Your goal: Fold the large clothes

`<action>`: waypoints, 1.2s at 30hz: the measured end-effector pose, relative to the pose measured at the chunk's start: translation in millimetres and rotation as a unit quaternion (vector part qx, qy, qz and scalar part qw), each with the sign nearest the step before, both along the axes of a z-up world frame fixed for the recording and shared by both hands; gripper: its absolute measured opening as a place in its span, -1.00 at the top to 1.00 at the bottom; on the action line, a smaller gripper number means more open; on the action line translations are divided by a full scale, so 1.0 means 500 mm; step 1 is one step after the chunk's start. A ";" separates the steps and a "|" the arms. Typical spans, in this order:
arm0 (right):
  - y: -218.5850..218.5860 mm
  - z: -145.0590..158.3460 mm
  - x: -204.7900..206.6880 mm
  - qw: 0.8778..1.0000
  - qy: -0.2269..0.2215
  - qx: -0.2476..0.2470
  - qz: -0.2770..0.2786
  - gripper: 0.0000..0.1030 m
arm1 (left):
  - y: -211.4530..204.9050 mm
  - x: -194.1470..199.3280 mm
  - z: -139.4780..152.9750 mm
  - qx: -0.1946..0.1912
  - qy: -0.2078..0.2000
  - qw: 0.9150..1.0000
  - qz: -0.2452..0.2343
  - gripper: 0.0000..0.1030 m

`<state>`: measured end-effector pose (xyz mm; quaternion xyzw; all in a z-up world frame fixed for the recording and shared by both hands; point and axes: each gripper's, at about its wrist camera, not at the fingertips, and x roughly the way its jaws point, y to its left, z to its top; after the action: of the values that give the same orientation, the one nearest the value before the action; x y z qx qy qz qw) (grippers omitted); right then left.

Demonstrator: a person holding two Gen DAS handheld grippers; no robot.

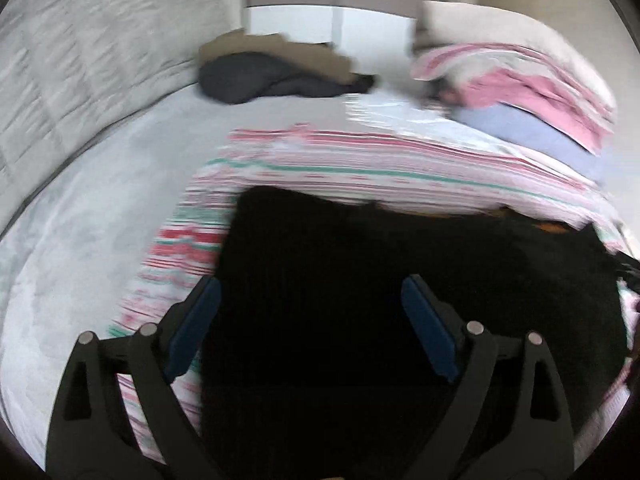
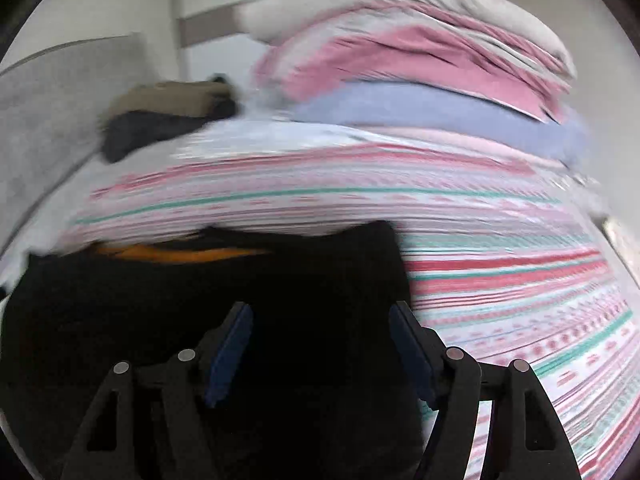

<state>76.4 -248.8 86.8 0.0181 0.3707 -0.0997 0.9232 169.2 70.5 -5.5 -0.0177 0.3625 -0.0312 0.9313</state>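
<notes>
A black garment (image 1: 360,248) lies flat on a striped pink, white and green blanket (image 1: 360,160). In the left wrist view my left gripper (image 1: 310,280) hovers over the garment's left part, its jaws wide apart and its blue pads (image 1: 192,328) touching nothing. The right wrist view shows the same black garment (image 2: 240,272) with an orange strip (image 2: 180,254) along its far edge. My right gripper (image 2: 320,306) stands open over its right part, near the edge by the striped blanket (image 2: 500,260). Both views are motion-blurred.
A pile of dark and tan clothes (image 1: 272,72) lies at the far side of the grey sheet (image 1: 100,208). Stacked pink, lilac and cream bedding (image 1: 520,80) rises at the far right. A quilted grey panel (image 1: 80,60) borders the left, and a white wardrobe (image 1: 332,0) stands behind.
</notes>
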 end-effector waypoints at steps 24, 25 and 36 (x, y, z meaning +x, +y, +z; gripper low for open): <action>0.092 -0.018 -0.274 1.000 0.023 -0.004 0.011 -0.53 | -0.058 -0.272 -0.056 -0.041 0.087 0.995 0.038 -0.95; 0.104 -0.015 -0.285 1.000 0.022 -0.005 0.016 -0.53 | -0.063 -0.282 -0.056 -0.043 0.088 0.994 0.039 -0.95; 0.208 -0.014 -0.333 0.998 0.029 -0.025 0.056 -0.53 | -0.041 -0.310 -0.090 -0.127 0.076 0.988 0.053 -0.95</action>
<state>-90.0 -145.0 80.0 -0.0288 0.3950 -0.0578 0.9164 14.3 50.0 -50.7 -0.1570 0.4237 -0.0261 0.8917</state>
